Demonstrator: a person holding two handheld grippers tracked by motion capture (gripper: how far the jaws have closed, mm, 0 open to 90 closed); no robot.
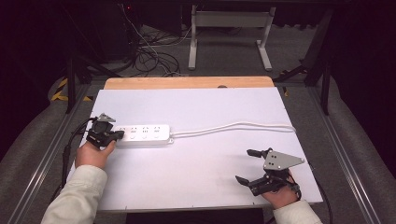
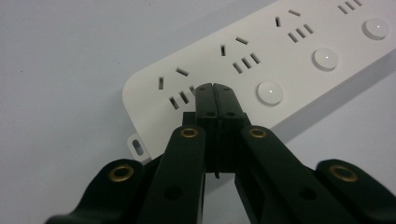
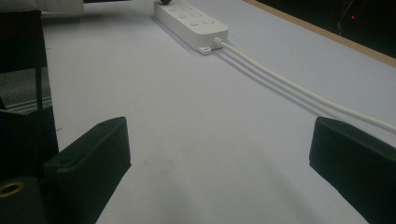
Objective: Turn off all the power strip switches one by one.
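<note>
Pressing looks like the step in hand: the left claw (image 2: 215,88) has its jaws drawn fully together with nothing between them, and its joined tip rests over the near end of the white power strip (image 1: 142,135), which lies left of centre in the high view on the white table (image 1: 210,177). In the left gripper view the tip sits among the first socket's slots, just left of the nearest round button (image 2: 269,92). If a button is the target (my guess, since closed jaws make a good poker), the tip should shift toward that button and come down squarely on its centre, pushing straight down so the light strip does not skid or tip. Keeping the jaws together and the wrist steady matters more than force.

The right claw (image 1: 248,165) idles at the lower right of the high view, jaws well apart and empty, away from the strip; it could brace the strip's far end or the white cable (image 1: 233,126) if the strip slides.

Hard to make out: whether the left tip actually touches the plastic or hovers just above it, since the jaws cover the contact spot. The strip's far sockets run off the upper right of the left gripper view, and the cable's plug end passes out of sight at the table's right edge.
</note>
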